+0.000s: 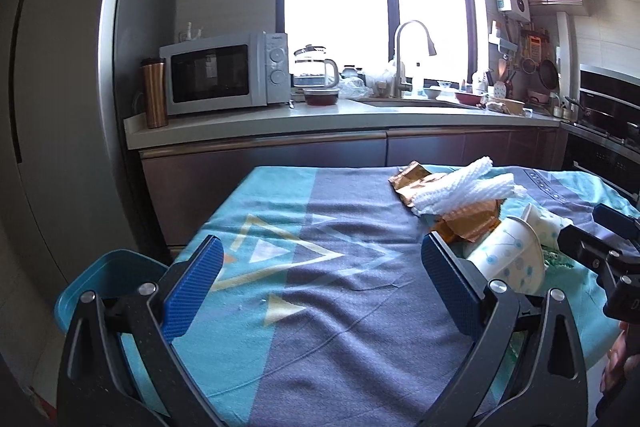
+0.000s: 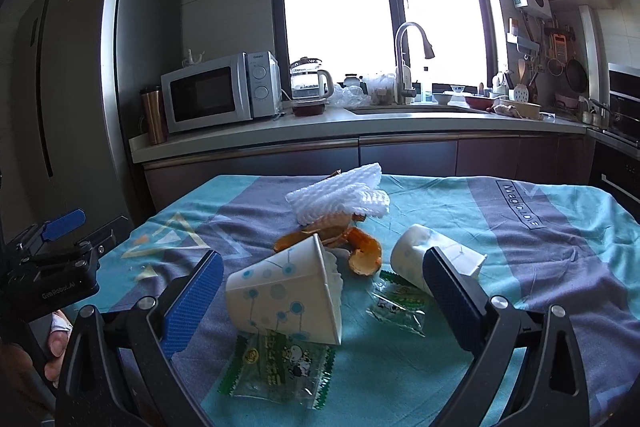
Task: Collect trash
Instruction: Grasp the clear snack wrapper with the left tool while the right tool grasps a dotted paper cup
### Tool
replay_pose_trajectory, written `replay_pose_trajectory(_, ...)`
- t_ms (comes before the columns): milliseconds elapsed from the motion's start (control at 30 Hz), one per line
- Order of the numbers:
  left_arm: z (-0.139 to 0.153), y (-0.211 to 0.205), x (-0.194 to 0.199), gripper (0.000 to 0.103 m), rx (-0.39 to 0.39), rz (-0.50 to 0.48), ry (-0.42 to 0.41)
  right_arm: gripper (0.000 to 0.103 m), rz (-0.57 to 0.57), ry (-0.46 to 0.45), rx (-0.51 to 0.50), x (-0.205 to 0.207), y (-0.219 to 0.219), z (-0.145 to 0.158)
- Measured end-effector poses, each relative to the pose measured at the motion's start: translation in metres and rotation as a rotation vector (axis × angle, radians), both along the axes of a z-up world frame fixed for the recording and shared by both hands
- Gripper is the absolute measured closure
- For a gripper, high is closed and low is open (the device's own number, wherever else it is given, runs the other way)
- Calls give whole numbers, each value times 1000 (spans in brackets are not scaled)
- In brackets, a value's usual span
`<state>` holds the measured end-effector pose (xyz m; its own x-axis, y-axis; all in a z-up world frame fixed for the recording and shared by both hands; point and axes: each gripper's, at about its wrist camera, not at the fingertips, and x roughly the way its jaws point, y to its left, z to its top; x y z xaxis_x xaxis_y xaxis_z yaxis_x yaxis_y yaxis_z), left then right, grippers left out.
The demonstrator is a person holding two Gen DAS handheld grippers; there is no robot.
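Several pieces of trash are seen lying on the worktop (image 2: 540, 247), and none appears to have been collected yet, so the task is judged to be at its start. A blue bin (image 1: 108, 279) is glimpsed past the worktop's left edge in the left wrist view; whether anything lies inside cannot be told.

The left tongs (image 1: 322, 279) are held spread wide above bare cloth, with nothing between the blue ribbed pads. The right tongs (image 2: 322, 291) are likewise released and empty, with a tipped paper cup (image 2: 288, 295) lying between the pads but not gripped.

The cup is thin white card, conical, printed with blue dots, and lies on its side. A second cup (image 2: 420, 255), similar, lies just to the right, partly hidden by the right pad. Beneath and beside them, crinkly clear-and-green snack wrappers (image 2: 276, 371) are spread flat. Curled orange peel (image 2: 364, 255) rests behind the cups, and white foam netting (image 2: 340, 199), soft and ribbed, is heaped further back. Under it, crumpled gold foil (image 1: 416, 179) is seen. The cloth is soft, wrinkled, teal and grey.
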<state>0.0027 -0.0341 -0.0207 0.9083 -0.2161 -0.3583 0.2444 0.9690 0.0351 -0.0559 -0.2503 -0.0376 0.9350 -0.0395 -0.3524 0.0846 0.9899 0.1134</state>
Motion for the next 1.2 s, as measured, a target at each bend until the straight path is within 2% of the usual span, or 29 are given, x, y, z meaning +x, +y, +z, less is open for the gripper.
replay_pose_trajectory(100,-7,-14,1,6,9,-77,36,7,3,20,18,-2,-10,-5)
replay_pose_trajectory(200,-14,-28,3,6,-3,-171,89,13,19,44,37,-3,-18,-11)
replay_pose_trajectory(333,-24,-48,6,8,-4,-257,140,30,74,85,73,2,-20,-20)
replay_pose_trajectory(433,-30,-60,4,9,21,-290,146,41,129,108,101,6,-18,-25)
replay_pose_trajectory(600,-36,-67,1,15,38,-370,193,50,255,150,149,21,-12,-29)
replay_pose_trajectory(700,-44,-72,-3,18,50,-438,238,63,306,158,176,29,-12,-30)
replay_pose_trajectory(767,-48,-73,-5,20,56,-477,268,81,329,161,195,32,-14,-31)
replay_pose_trajectory(833,-52,-78,-8,22,58,-518,287,87,346,163,215,33,-17,-31)
replay_pose_trajectory(900,-54,-84,-8,26,51,-551,311,90,358,157,229,32,-19,-30)
replay_pose_trajectory(1000,-59,-95,-4,38,49,-583,369,93,362,150,237,30,-22,-28)
replay_pose_trajectory(1067,-65,-101,0,54,51,-592,409,93,359,147,236,29,-23,-28)
replay_pose_trajectory(1200,-68,-104,2,71,36,-589,438,94,364,149,247,31,-25,-28)
